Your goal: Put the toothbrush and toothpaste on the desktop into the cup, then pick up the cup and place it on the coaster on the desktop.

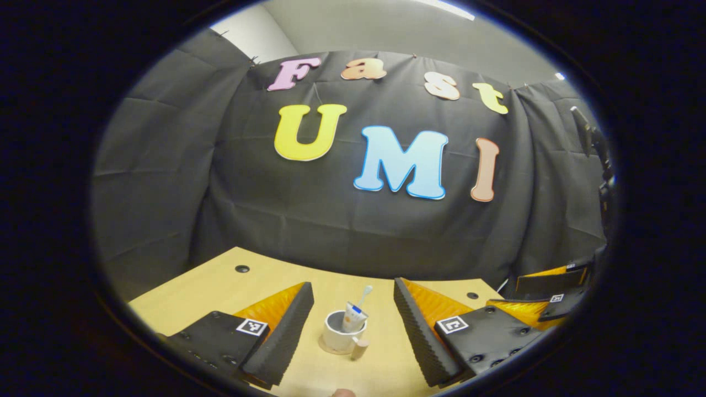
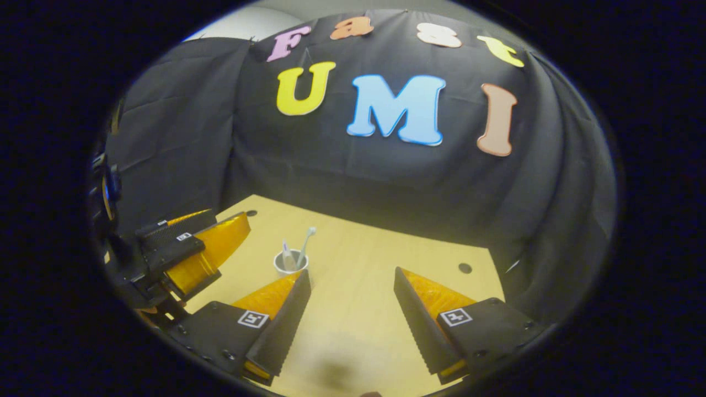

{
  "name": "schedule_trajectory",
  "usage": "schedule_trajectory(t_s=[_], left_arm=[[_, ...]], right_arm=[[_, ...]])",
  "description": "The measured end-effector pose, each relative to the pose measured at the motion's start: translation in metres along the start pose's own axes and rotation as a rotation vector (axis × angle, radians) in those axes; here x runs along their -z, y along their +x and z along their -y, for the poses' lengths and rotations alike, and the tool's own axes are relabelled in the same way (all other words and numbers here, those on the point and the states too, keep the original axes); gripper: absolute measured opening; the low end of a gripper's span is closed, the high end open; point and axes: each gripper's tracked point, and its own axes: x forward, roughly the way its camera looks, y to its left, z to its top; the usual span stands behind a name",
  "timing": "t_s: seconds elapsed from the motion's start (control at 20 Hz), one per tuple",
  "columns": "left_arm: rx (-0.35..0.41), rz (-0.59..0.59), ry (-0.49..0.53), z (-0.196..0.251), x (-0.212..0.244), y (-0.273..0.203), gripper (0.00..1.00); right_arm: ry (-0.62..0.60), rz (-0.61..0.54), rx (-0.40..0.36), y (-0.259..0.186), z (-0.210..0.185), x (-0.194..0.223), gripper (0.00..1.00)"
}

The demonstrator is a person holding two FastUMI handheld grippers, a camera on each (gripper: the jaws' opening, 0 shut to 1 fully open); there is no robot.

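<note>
A white cup (image 1: 337,332) with a handle stands upright on the wooden desktop (image 1: 220,292). The toothpaste tube (image 1: 353,316) and the toothbrush (image 1: 364,295) stand in it. A thin pale edge shows under its base; I cannot tell if that is the coaster. My left gripper (image 1: 353,284) is open, one finger on each side of the cup, neither touching it. In the right gripper view the cup (image 2: 290,264) sits just past the left fingertip of my open right gripper (image 2: 351,273), with the left gripper (image 2: 220,220) to its left.
The right gripper (image 1: 529,295) shows at the far right of the left gripper view, over the desktop's right end. Small round holes (image 2: 465,268) mark the desktop's back corners. Black cloth walls close in the back and sides. Bare wood (image 2: 353,331) lies under the right gripper.
</note>
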Motion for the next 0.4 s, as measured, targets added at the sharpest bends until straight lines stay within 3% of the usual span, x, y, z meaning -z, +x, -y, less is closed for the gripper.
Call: schedule_trajectory(t_s=[0.15,0.4], left_arm=[[0.035,0.042,0.023,0.015,-0.018,-0.007,0.94],[0.029,0.068,0.035,0.010,-0.036,-0.022,0.95]], right_arm=[[0.016,0.167,0.096,-0.021,0.023,-0.015,0.96],[-0.003,0.326,0.205,-0.045,0.034,-0.042,0.97]])
